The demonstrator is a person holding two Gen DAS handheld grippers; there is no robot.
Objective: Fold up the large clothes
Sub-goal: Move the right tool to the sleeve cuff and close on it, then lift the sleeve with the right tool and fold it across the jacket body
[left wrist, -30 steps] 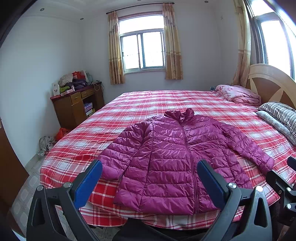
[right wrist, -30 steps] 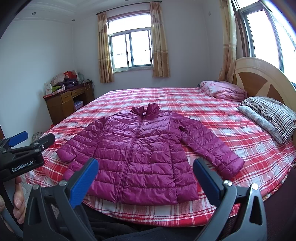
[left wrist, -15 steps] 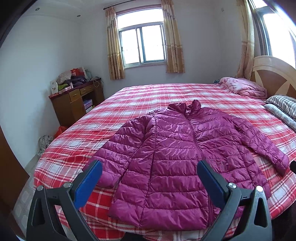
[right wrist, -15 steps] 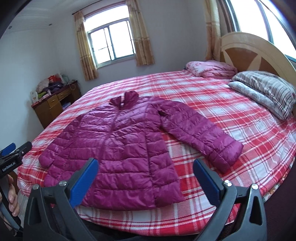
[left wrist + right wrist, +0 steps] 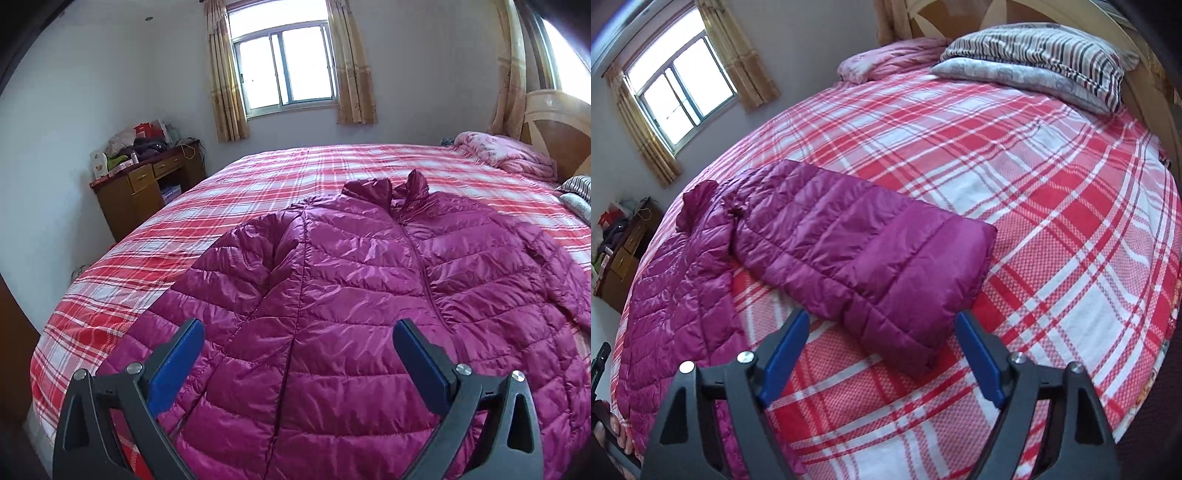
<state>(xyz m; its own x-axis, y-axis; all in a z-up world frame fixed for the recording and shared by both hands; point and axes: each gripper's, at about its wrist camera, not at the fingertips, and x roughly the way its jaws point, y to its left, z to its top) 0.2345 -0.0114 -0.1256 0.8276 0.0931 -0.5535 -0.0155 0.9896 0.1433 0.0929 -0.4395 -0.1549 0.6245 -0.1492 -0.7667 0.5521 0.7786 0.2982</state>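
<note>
While our right gripper (image 5: 879, 347) has just been narrowing its jaws, they stand spread, nothing pinched, with the cuff end of the magenta puffer jacket's sleeve (image 5: 886, 273) just ahead between the tips. Our left gripper (image 5: 297, 350) hangs with jaws spread wide over the magenta puffer jacket (image 5: 351, 314), not gripping it. It lies front up, zipped, on the red plaid bed (image 5: 1034, 203), with striped pillows (image 5: 1034, 55) by the headboard.

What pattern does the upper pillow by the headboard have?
Stripes, dark on white, on the upper pillow; it shows best in the right wrist view.
</note>
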